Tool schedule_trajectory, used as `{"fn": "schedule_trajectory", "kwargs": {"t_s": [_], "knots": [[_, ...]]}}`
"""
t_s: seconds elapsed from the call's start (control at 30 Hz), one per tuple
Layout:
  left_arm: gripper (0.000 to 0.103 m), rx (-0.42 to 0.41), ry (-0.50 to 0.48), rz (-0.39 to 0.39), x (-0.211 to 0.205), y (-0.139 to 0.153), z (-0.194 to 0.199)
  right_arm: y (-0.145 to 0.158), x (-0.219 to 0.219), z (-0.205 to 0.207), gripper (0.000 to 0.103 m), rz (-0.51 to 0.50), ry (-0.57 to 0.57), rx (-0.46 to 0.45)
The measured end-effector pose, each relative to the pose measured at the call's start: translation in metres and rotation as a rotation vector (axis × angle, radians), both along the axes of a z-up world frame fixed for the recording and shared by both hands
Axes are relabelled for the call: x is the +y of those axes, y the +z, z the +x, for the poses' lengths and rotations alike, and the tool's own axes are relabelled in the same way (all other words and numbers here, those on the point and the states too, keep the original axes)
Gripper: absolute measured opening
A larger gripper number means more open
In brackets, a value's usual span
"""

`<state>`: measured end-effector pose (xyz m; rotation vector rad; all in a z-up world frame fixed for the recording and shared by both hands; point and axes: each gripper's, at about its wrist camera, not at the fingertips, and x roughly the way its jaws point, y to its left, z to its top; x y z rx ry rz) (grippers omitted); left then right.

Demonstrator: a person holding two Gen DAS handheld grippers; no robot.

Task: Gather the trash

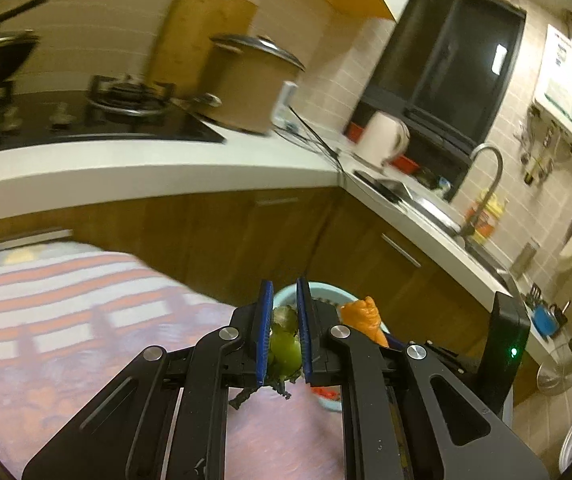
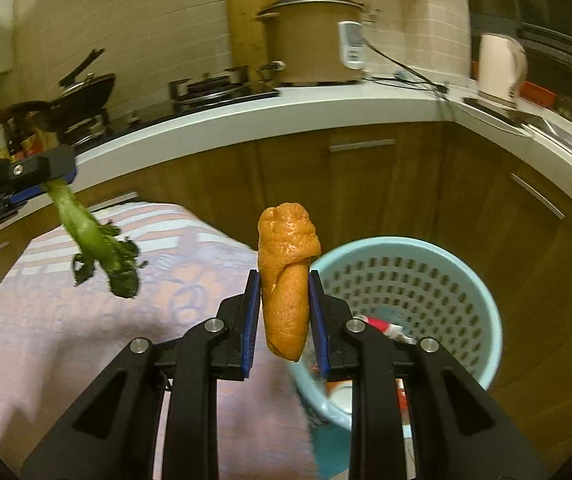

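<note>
I am gripping a green vegetable stalk (image 1: 283,350) in my left gripper (image 1: 282,322), pads clenched on its stem, leafy end hanging free. My right gripper (image 2: 284,312) is clamping an orange peel (image 2: 287,280) upright between its blue pads. Both are hanging above the patterned tablecloth (image 2: 85,320), beside the pale blue perforated basket (image 2: 466,280) holding a red-and-white wrapper (image 2: 382,326). Wall heater (image 1: 566,84) and white timer (image 2: 350,44) lettering is showing too blurred to read.

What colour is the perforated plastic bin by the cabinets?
Light blue perforated plastic bin, clearest in the right wrist view.
</note>
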<state>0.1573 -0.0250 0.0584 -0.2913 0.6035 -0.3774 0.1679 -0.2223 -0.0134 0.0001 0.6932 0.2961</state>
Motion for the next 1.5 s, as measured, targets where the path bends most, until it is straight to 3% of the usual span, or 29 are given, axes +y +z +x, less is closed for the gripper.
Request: {"fn": "schedule_trajectory", "kwargs": {"t_s": [0.6, 0.63, 0.7, 0.77, 0.87, 1.07, 1.23, 1.5], "knots": [[0.012, 0.164, -0.154, 0.077, -0.134, -0.073, 0.092, -0.077, -0.073, 0.041, 0.022, 0.015, -0.133, 0.176], [0.014, 0.178, -0.160, 0.080, -0.138, -0.078, 0.095, -0.081, -0.077, 0.044, 0.023, 0.021, -0.135, 0.192], [0.055, 0.200, -0.152, 0.075, -0.141, -0.085, 0.099, -0.086, -0.084, 0.047, 0.030, 0.044, -0.135, 0.214], [0.063, 0.185, -0.122, 0.086, -0.141, -0.088, 0.099, -0.090, -0.095, 0.049, 0.052, 0.071, -0.146, 0.222], [0.063, 0.204, -0.119, 0.091, -0.138, -0.090, 0.100, -0.089, -0.108, 0.048, 0.055, 0.098, -0.150, 0.212], [0.066, 0.186, -0.058, 0.122, -0.125, -0.079, 0.086, -0.074, -0.131, 0.049, 0.055, 0.155, -0.150, 0.193], [0.073, 0.136, -0.002, 0.136, -0.109, -0.058, 0.058, -0.036, -0.123, 0.043, 0.055, 0.159, -0.131, 0.120], [0.086, -0.016, 0.122, 0.218, -0.083, -0.011, -0.002, 0.020, -0.093, 0.020, 0.057, 0.121, -0.142, 0.010]]}}
